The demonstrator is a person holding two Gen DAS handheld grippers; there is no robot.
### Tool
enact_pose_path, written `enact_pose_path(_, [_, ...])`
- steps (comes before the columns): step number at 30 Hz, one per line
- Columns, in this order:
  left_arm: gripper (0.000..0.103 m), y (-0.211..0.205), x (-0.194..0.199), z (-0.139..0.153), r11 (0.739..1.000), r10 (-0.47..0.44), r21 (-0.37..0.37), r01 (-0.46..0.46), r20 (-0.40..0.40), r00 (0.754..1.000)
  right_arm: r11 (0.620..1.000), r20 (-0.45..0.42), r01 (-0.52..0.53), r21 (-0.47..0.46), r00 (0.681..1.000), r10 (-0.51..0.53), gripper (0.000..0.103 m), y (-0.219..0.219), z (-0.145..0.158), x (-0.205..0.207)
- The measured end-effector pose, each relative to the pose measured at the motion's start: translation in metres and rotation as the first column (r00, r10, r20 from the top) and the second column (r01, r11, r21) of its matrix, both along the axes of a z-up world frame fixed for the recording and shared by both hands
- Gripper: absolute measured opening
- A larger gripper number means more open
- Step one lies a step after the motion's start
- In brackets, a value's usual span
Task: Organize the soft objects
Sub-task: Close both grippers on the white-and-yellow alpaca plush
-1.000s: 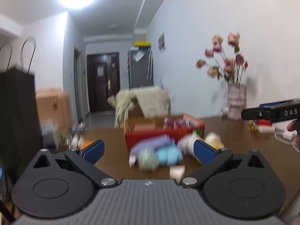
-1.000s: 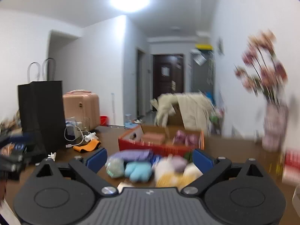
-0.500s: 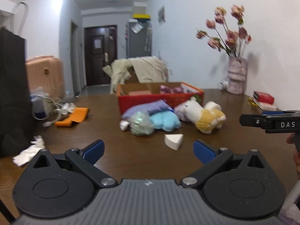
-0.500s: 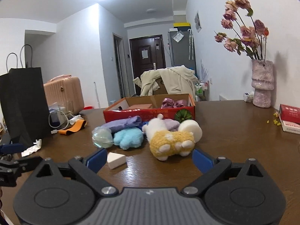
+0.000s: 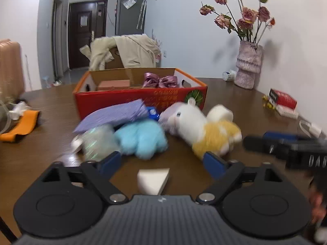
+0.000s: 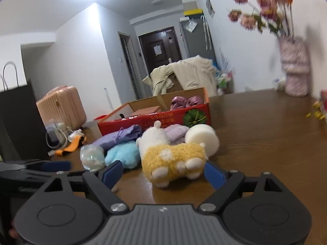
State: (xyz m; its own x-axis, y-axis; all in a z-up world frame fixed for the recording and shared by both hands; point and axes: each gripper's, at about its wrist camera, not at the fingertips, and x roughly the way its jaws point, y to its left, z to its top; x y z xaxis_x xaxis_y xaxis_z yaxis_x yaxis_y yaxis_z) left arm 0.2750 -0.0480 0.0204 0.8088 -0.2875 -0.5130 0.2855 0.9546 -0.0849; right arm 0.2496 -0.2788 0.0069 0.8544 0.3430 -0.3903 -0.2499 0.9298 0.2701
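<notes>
Barely begun: only a bow [image 5: 159, 81] lies in the box [image 5: 141, 100], plush toys [image 6: 171, 159] wait on the surface [image 6: 265, 143], both grippers' jaws closing, nothing gripped.

Both my grippers point forward and somewhat down. Left gripper [image 5: 162, 161]: blue-padded fingers [image 5: 111, 162] spread wide, jaws closing, pads pressing on nothing. Right gripper [image 6: 163, 172]: blue fingers [image 6: 212, 173] also wide apart, jaws closing, pads not yet in contact. From the left wrist view, the right gripper shows at the right edge as a blurred dark body with a blue finger, and a bit of the hand [image 5: 315, 204] carrying it. From the right wrist view, the left gripper sits at the left edge, fingers level, blurred.
</notes>
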Motion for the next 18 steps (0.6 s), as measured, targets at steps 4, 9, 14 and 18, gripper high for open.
enact_pose_path(4, [0.078, -0.013, 0.044, 0.008, 0.997, -0.043, -0.074, 0.039, -0.062, 0.997, 0.999, -0.049, 0.009, 0.038, 0.999, -0.007, 0.085, -0.004, -0.009, 0.034])
enact_pose_path(9, [0.075, -0.028, 0.077, 0.001, 0.981, -0.091, -0.183, 0.063, -0.150, 0.984, 0.990, -0.098, 0.048, 0.133, 0.995, -0.035, 0.083, -0.024, -0.017, 0.058])
enact_pose_path(14, [0.049, -0.030, 0.094, -0.019, 0.943, -0.140, -0.329, 0.050, -0.256, 0.956, 0.968, -0.185, 0.077, 0.237, 0.982, -0.033, 0.066, -0.040, -0.037, 0.079])
enact_pose_path(18, [0.044, -0.027, 0.079, -0.015, 0.928, -0.122, -0.373, 0.005, -0.290, 0.949, 0.964, -0.175, 0.054, 0.259, 0.985, -0.008, 0.054, -0.043, -0.031, 0.072])
